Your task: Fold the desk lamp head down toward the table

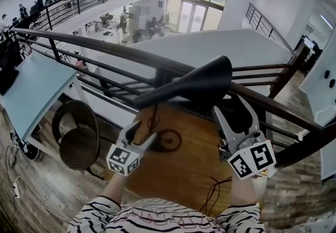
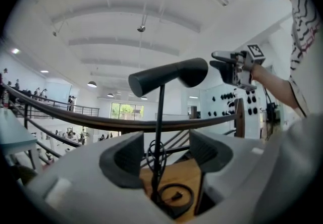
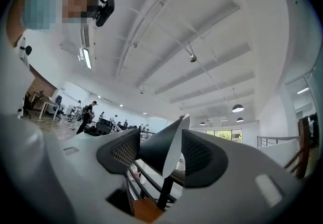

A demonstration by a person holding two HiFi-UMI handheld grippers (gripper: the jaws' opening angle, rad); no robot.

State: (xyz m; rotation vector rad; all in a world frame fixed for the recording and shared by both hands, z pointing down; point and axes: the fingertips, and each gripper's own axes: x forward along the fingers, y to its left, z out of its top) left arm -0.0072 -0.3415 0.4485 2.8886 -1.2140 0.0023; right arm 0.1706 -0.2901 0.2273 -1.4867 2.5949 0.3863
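A black desk lamp stands on the wooden table [image 1: 184, 174]. Its cone-shaped head [image 1: 194, 82] lies almost level on top of a thin stem [image 2: 160, 117] that rises from a ring base [image 1: 169, 140]. My left gripper [image 1: 140, 133] points level at the lower stem. The stem stands between its open jaws, and a gap shows on each side of it. Higher up on the right, my right gripper [image 1: 234, 107] is open at the head's wide end [image 3: 164, 152], which shows between its pads. The right gripper [image 2: 233, 66] also shows beside the head in the left gripper view.
A dark railing [image 1: 105, 51] runs right behind the table, with a drop to a lower floor beyond it. A thin dark cable [image 1: 215, 195] trails across the table's near right part. A round chair [image 1: 79, 143] stands to the left of the table.
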